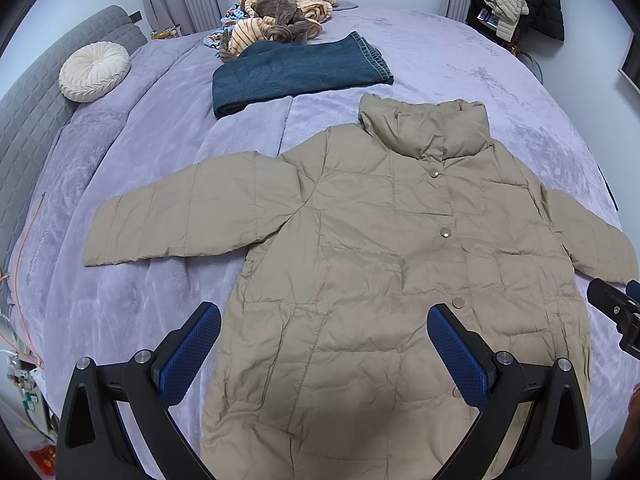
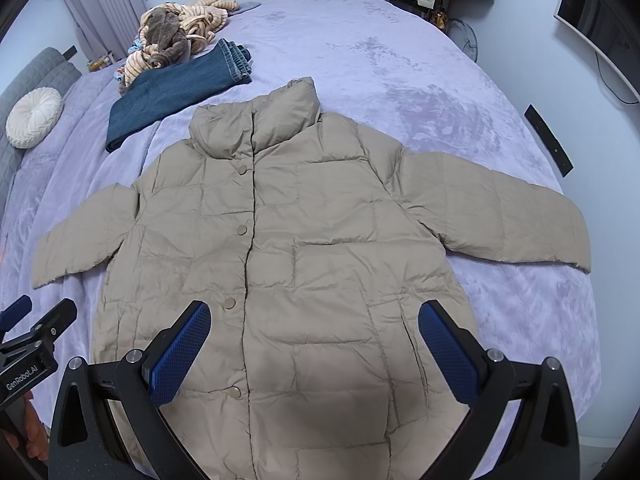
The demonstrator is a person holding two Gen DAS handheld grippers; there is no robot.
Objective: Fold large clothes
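Khaki quilted nylon fills most of what I see: a beige puffer jacket [image 1: 380,248] with brass-coloured snap buttons lies face up and closed on the lavender plush bedspread [image 1: 460,60], collar toward the far side, both sleeves spread out to the sides, hem toward me. My left gripper [image 1: 324,344], black-framed with blue textured pads [image 1: 192,348], hangs over the lower left part of the jacket with its fingers wide apart and nothing between them. My right gripper [image 2: 314,344] hangs over the lower right part, likewise spread wide and holding nothing. In the right wrist view I see the left tool at the lower left edge, beside the jacket's hem. Beyond the collar, a folded pair of dark blue denim jeans [image 1: 296,74] lies flat, and behind it a heap of tan striped and brown fleece garments [image 1: 276,12]. A round cream pleated cushion [image 1: 94,72] leans on the grey quilted headboard [image 1: 36,120] to the left. Dark coats on a rack [image 1: 516,0] stand in the far right corner.
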